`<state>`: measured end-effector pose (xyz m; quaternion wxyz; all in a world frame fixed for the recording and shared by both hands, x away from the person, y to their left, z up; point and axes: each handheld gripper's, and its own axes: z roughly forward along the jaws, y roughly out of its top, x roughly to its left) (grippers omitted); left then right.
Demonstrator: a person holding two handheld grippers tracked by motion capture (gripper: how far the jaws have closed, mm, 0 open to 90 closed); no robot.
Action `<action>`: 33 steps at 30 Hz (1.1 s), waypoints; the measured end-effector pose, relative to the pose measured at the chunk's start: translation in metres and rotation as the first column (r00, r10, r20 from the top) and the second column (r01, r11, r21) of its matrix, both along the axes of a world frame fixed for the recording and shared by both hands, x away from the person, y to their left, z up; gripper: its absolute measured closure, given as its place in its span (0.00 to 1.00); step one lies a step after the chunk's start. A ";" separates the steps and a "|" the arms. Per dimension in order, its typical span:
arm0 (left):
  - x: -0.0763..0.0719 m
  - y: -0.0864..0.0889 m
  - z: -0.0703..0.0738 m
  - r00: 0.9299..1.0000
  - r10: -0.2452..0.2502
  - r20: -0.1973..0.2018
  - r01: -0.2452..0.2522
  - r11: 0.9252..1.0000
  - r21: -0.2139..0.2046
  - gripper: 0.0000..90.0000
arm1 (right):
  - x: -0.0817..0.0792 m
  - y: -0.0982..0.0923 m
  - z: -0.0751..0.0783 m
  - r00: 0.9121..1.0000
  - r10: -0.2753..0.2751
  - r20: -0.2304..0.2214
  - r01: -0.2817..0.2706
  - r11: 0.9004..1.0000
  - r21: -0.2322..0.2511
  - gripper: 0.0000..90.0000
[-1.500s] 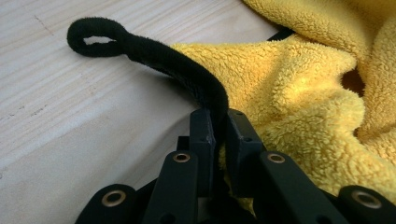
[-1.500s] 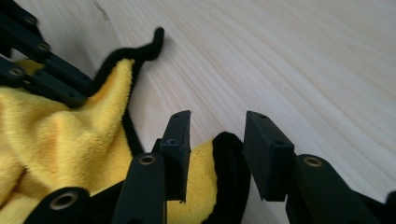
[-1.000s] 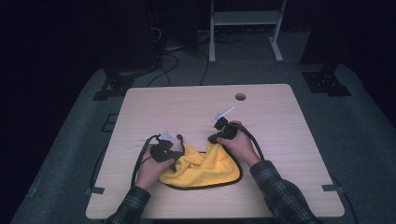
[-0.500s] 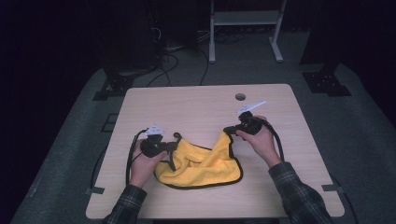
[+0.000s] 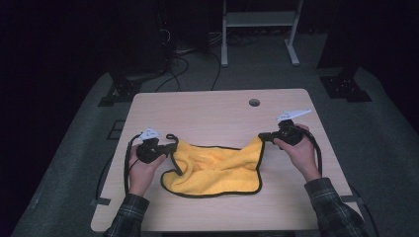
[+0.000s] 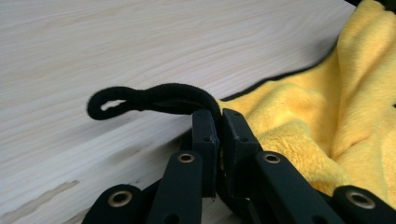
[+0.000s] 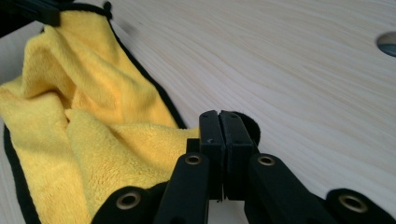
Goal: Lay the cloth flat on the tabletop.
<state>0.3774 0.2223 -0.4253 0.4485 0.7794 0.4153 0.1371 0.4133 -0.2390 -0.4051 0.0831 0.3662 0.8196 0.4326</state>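
A yellow microfibre cloth [image 5: 217, 168] with black edging is seen in the high view lying spread on the near half of the wooden surface [image 5: 207, 106], stretched between the left tool [image 5: 170, 146] and the right tool [image 5: 263, 137]. What cannot be made out from above is given by the left gripper view: the jaws are pressed together on the cloth's corner [image 6: 243, 116], and a black hanging loop [image 6: 140, 99] sticks out past the tips over bare wood. In the right gripper view the right tool [image 7: 219, 116] is likewise clamped tight on the black hem [image 7: 250, 126] of another corner, the cloth [image 7: 84, 140] sagging in folds to its left.

Against the earlier frames, the two hands have been drawn apart, the right one farther, and the bunched cloth has been pulled out wide.

A round cable hole [image 5: 254, 102] is set in the far part of the surface, well apart from the cloth. A white frame [image 5: 257, 24] and cables [image 5: 183, 64] are seen on the dark floor beyond. Nothing lies between the tools but the cloth.
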 end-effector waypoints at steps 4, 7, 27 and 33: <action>0.001 0.011 -0.003 0.999 0.027 -0.017 -0.027 1.000 0.001 0.93 | -0.004 -0.014 -0.003 1.000 -0.024 -0.003 0.024 1.000 -0.014 0.98; 0.004 0.016 -0.013 0.996 0.036 -0.082 -0.035 0.999 0.014 0.93 | -0.009 -0.028 -0.016 0.997 -0.056 -0.045 0.053 0.997 -0.055 0.98; 0.044 0.004 -0.018 0.985 0.089 -0.151 -0.076 0.993 0.088 0.58 | 0.015 -0.036 -0.045 0.988 -0.128 -0.082 0.122 0.990 -0.066 0.66; 0.059 0.000 -0.034 0.978 0.118 -0.171 -0.100 0.989 0.111 0.55 | 0.023 -0.031 -0.061 0.986 -0.118 -0.119 0.107 0.990 -0.096 0.64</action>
